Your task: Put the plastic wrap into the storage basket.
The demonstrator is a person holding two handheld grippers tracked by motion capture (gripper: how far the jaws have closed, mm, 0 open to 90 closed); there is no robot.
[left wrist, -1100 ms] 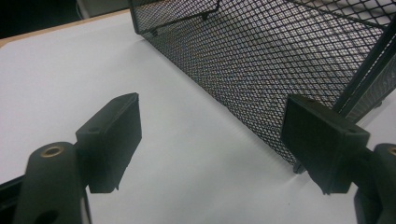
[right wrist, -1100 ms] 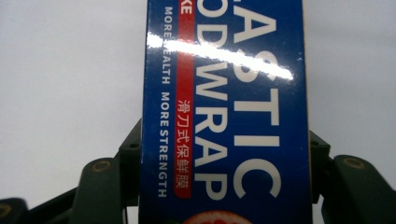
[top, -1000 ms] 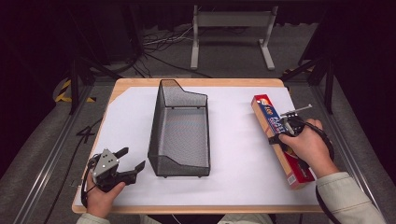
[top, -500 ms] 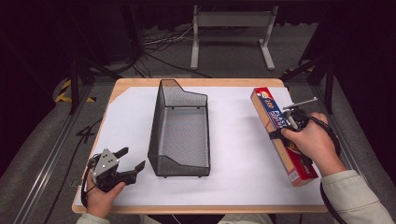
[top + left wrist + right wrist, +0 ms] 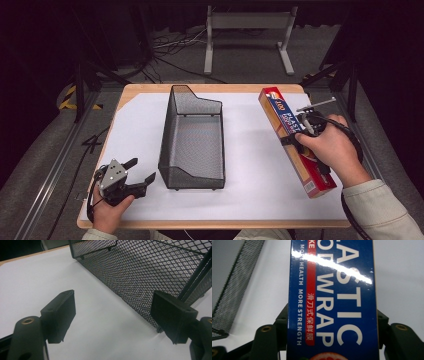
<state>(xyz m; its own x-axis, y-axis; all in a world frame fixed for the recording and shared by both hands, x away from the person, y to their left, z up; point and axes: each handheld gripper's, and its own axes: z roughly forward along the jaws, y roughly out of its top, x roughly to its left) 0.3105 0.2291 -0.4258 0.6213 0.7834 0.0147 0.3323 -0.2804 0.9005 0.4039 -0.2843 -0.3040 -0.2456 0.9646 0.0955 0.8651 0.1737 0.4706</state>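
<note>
Just one plastic wrap box (image 5: 295, 140), gripped by the right claw (image 5: 295, 142); one mesh basket (image 5: 192, 135); left claw (image 5: 142, 176) released.

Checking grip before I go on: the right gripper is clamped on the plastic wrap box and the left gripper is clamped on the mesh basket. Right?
Not quite. The left gripper is open beside the mesh basket, holding nothing, as the left gripper view shows. The right gripper is indeed clamped on the plastic wrap box.
</note>
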